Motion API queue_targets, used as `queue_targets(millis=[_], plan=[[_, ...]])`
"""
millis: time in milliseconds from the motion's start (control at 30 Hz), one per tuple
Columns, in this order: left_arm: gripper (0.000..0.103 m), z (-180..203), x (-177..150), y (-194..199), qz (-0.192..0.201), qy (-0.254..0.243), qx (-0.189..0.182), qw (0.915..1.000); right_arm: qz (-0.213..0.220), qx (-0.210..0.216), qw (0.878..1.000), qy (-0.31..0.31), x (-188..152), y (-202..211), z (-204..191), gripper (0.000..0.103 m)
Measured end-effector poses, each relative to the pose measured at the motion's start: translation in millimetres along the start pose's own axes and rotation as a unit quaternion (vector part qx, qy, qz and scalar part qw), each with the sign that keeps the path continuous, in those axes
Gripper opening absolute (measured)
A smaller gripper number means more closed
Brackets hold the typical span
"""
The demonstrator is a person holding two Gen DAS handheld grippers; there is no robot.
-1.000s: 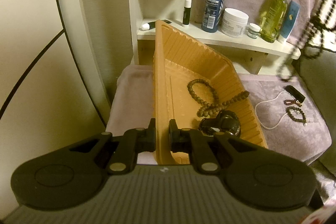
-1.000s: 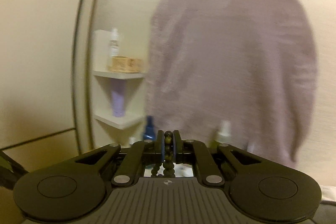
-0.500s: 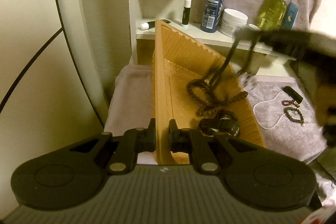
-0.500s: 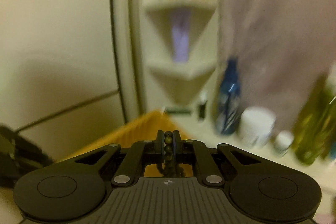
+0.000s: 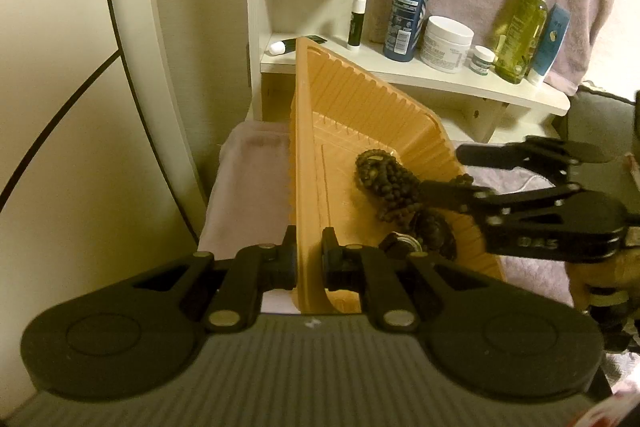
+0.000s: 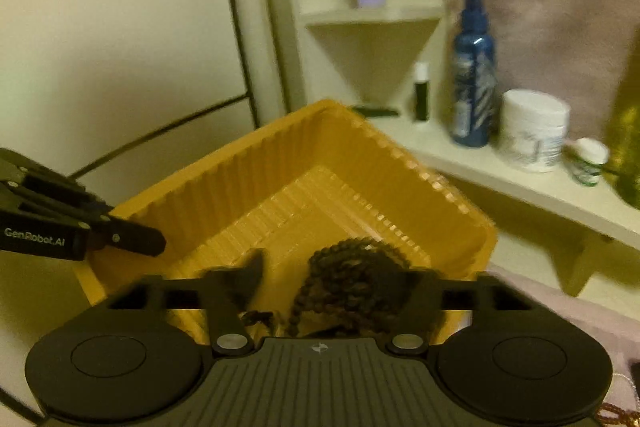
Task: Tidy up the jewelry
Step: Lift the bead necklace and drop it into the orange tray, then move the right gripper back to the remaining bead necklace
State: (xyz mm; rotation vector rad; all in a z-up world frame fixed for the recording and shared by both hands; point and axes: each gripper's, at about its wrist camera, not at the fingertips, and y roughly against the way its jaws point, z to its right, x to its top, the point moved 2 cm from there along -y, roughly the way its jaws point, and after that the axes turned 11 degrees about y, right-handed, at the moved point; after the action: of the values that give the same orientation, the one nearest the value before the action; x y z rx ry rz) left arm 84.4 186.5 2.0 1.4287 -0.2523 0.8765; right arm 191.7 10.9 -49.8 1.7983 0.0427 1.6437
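- Left wrist view: the left gripper (image 5: 309, 259) is pressed together on the near rim of an orange tray (image 5: 344, 99), one finger outside the wall and one inside, holding it tilted above a pinkish towel (image 5: 248, 187).
- A heap of dark bead strings (image 5: 386, 179) lies on the tray floor towards its right wall; a dark round piece sits just below it at the near right corner, too dim to name.
- The right gripper (image 5: 460, 169) reaches in over the tray's right wall with its fingers spread wide, the lower finger (image 5: 444, 191) touching the bead heap.
- Behind the tray, a pale shelf (image 5: 420, 75) carries a blue bottle (image 5: 406, 5), a white jar (image 5: 446, 43) and a yellow-green bottle (image 5: 520, 31).
- Right wrist view: the right gripper (image 6: 320, 279) hangs over the tray (image 6: 280, 163) with fingers spread apart, and the bead strings (image 6: 348, 283) lie loose between them on the tray floor, near the right wall.
- The left gripper (image 6: 132, 241) shows at the left edge, on the tray's left corner; whether it is clamped cannot be judged here.
- This view is blurred, so the beads' finer layout cannot be told.
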Motion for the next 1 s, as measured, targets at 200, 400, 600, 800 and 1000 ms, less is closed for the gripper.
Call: queue_targets(millis=[200,400,600,800,1000], plan=[[0.01,1,0,0,0.001,-0.001,0.002,1.0,0.019,-0.069,0.997,-0.009,-13,39,14,0.064],[0.01,0,0,0,0.002,-0.001,0.001,1.0,0.024,-0.153,0.986,-0.055,-43,91,33,0.064],[0.01,1,0,0,0.002,0.0,0.001,1.0,0.018,-0.227,0.97,-0.087,-72,134,48,0.064],[0.01,1,0,0,0.003,0.0,0.001,1.0,-0.016,-0.262,0.959,-0.107,-105,151,58,0.064],[0.01,1,-1,0,0.002,-0.001,0.002,1.0,-0.038,-0.261,0.958,-0.111,-125,150,60,0.064]])
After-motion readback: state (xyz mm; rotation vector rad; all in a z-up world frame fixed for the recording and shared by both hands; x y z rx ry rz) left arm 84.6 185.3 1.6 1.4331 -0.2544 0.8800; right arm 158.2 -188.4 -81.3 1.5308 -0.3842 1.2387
